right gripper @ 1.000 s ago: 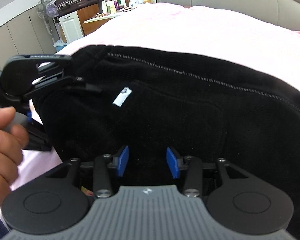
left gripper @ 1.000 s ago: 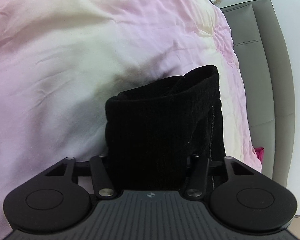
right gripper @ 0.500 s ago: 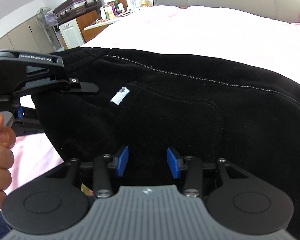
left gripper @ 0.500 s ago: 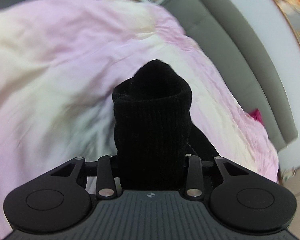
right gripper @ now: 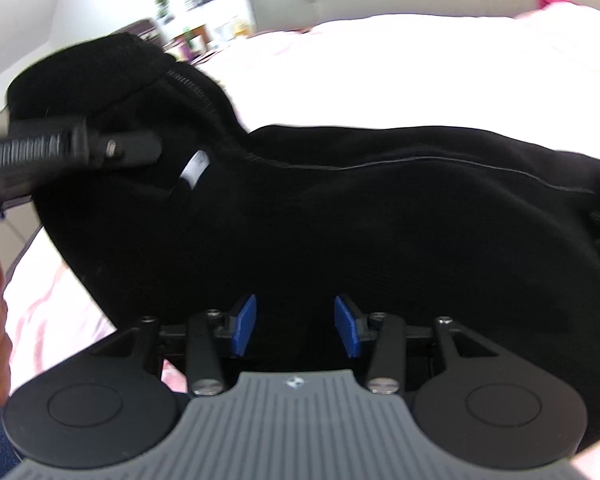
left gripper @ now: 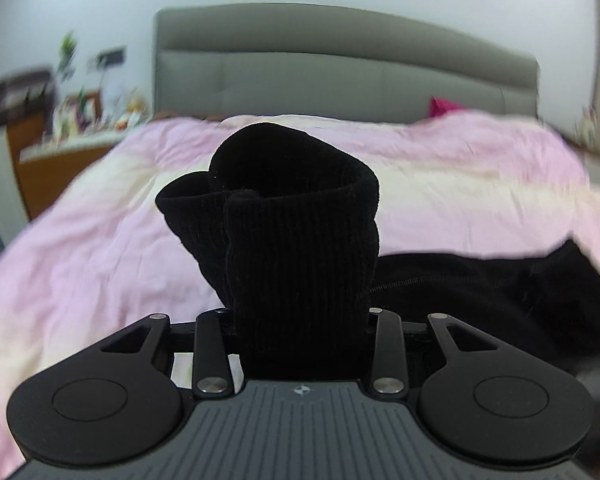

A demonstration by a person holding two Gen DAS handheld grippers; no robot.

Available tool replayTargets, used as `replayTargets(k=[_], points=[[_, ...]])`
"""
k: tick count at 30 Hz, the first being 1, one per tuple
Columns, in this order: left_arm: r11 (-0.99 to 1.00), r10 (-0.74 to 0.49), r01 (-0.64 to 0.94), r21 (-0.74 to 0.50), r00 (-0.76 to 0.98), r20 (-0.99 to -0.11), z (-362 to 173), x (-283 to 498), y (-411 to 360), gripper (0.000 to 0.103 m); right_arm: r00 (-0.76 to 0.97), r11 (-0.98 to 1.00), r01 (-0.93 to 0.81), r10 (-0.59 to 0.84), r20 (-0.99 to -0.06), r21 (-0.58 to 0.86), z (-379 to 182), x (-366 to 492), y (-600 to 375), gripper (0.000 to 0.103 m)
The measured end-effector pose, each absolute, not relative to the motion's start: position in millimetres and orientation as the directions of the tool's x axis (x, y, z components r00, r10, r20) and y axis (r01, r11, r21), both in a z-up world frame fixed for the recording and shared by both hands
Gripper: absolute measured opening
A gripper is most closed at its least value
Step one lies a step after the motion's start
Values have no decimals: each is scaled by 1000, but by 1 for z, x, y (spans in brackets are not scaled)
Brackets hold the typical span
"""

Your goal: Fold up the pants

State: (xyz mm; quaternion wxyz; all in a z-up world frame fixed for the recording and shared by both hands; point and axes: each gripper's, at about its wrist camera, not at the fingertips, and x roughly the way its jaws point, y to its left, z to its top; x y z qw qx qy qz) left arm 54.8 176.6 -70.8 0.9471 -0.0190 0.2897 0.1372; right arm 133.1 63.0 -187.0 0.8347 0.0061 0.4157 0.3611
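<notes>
The left gripper (left gripper: 300, 320) is clamped on the ribbed end of the pants (left gripper: 296, 240), lifted above the bed (left gripper: 100, 240). The right gripper (right gripper: 295, 326) has cloth between parted blue pads (right gripper: 246, 324); whether it pinches, I can't tell. Best keep both ends level and taut. There's plenty of quilt beyond toward the headboard (left gripper: 340, 60).

Count: 1 pants (left gripper: 300, 264), black. 2 grippers: left (left gripper: 302, 320), right (right gripper: 295, 330). 2 blue pads (right gripper: 245, 325) on right. 1 bed (left gripper: 100, 248), 1 headboard (left gripper: 340, 72), 1 pink item (left gripper: 444, 106) by headboard. 1 white tag (right gripper: 195, 169) on pants.
</notes>
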Motion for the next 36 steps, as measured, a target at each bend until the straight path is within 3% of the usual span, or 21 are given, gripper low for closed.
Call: replayTargets(k=[6, 15, 18, 20, 22, 25, 28, 32, 36], points=[[905, 334, -98, 414, 766, -549, -92, 89, 94, 42, 502, 816, -520, 532, -682, 254, -173, 151, 8, 41], [698, 455, 100, 709, 703, -547, -164, 123, 11, 50, 600, 892, -402, 427, -676, 207, -170, 170, -59, 42], [583, 429, 245, 775, 717, -549, -197, 116, -10, 53, 606, 896, -380, 427, -671, 227, -170, 179, -78, 42], [471, 440, 283, 835, 746, -500, -213, 104, -21, 53, 609, 897, -374, 430, -667, 238, -173, 182, -93, 43], [492, 431, 284, 823, 743, -513, -205, 98, -19, 54, 610, 897, -365, 432, -664, 248, -172, 185, -101, 43], [574, 376, 312, 757, 721, -582, -182, 87, -8, 73, 600, 887, -346, 460, -655, 305, -172, 193, -107, 47], [684, 232, 362, 633, 715, -659, -150, 64, 8, 87, 575, 861, -366, 508, -642, 354, -165, 196, -96, 49], [789, 89, 366, 493, 726, -682, -115, 35, 40, 88, 508, 801, -436, 595, -622, 410, -156, 199, -73, 62], [883, 104, 246, 400, 729, -677, -99, 38, 87, 89, 424, 744, -491, 658, -622, 453, -152, 211, -42, 62]])
